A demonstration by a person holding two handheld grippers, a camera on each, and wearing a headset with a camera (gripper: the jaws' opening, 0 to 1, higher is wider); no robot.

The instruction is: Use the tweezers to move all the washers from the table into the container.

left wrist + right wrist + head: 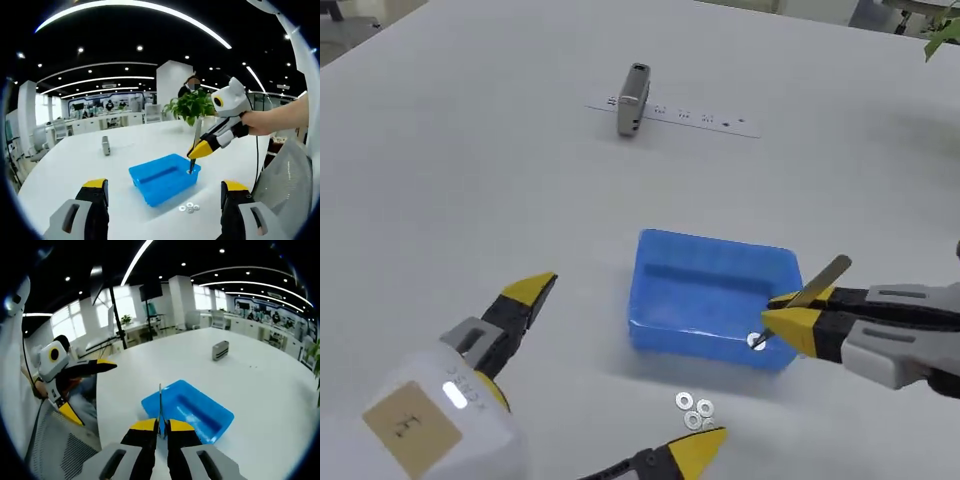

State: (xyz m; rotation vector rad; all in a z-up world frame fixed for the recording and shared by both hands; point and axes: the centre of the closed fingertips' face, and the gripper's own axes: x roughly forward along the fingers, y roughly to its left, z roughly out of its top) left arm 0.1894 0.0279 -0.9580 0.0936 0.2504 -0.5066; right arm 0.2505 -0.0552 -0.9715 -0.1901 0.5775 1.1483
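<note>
Washer transfer, early stage: one washer at the container rim, three left on the table.

White table (pixel 470 200) carries the blue container (pixel 680 338), right of centre. I can make out no washer inside it, so I judge that nothing has been delivered yet. The left gripper (pixel 620 367) hangs near-left of the container, jaws wide apart and holding nothing. The right gripper (pixel 782 318) is at the right, jaws clamped on the tweezers (pixel 820 282), whose tips point down at the container's near-right corner. A single washer (pixel 757 341) sits at the tweezer tips, right at the rim; I cannot tell whether it is over the inside or just outside the wall. Three loose washers (pixel 694 408) lie clustered on the table just near of the container. Judgement: one in transit, three to go.
</note>
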